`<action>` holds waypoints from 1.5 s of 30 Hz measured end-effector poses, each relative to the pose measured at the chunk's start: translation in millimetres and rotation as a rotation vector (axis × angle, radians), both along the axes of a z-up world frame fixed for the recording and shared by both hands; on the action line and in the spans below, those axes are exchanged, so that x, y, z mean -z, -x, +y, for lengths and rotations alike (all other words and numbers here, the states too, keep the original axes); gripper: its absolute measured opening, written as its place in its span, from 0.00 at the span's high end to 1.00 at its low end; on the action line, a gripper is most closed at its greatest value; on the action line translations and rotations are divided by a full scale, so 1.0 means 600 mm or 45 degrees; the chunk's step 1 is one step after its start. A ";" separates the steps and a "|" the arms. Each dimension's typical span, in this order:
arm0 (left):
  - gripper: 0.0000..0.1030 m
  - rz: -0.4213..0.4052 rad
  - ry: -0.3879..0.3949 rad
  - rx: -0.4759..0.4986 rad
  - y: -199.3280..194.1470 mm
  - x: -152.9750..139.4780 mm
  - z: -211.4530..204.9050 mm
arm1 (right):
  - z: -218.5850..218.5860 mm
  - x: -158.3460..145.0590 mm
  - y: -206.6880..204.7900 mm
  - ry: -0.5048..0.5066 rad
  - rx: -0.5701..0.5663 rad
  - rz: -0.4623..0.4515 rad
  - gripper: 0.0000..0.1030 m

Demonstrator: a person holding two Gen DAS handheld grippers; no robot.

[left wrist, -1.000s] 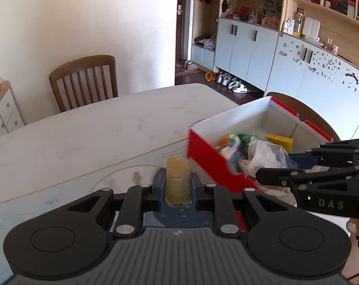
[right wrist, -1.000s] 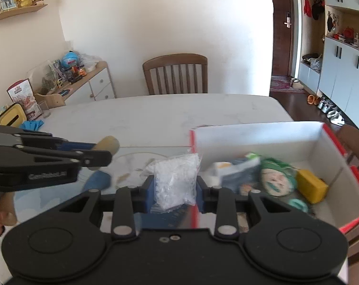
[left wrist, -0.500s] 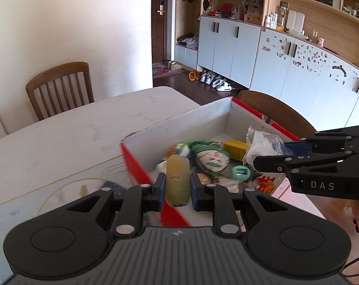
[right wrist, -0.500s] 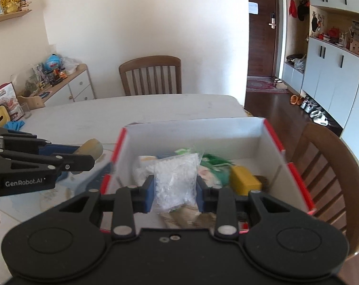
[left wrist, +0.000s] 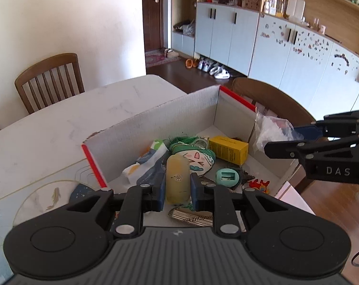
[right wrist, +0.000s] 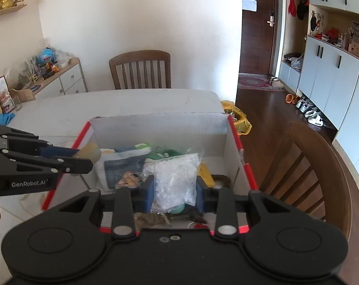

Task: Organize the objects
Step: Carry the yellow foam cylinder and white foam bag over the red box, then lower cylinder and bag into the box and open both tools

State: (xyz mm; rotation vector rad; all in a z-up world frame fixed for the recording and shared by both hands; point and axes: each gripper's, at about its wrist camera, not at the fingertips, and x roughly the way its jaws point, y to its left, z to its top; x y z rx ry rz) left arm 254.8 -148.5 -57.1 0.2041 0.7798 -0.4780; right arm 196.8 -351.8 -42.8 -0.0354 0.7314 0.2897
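A white cardboard box with red rims [left wrist: 169, 116] [right wrist: 155, 128] stands on the table and holds several small items. My left gripper [left wrist: 178, 191] is shut on a pale yellow bottle [left wrist: 177, 178] and holds it over the box's near left part; it also shows in the right wrist view [right wrist: 90, 153]. My right gripper [right wrist: 175, 192] is shut on a clear plastic bag of white bits [right wrist: 175, 180], held above the box's near right side; the bag also shows in the left wrist view [left wrist: 270, 130].
In the box lie a yellow carton [left wrist: 228, 149], a green cartoon-face item [left wrist: 193, 154], a teal round sharpener [left wrist: 227, 178] and a blue-white packet [right wrist: 124, 163]. Wooden chairs stand at the table's far side [right wrist: 141, 70] and right [right wrist: 314, 163]. A round mat [left wrist: 48, 197] lies left of the box.
Both grippers have moved from the table beside the box to over the box, each still holding its object. The box now fills the middle of both views.
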 end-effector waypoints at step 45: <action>0.80 0.235 -0.214 -0.047 -0.111 0.109 -0.071 | 0.029 0.103 -0.103 0.136 -0.142 0.169 0.68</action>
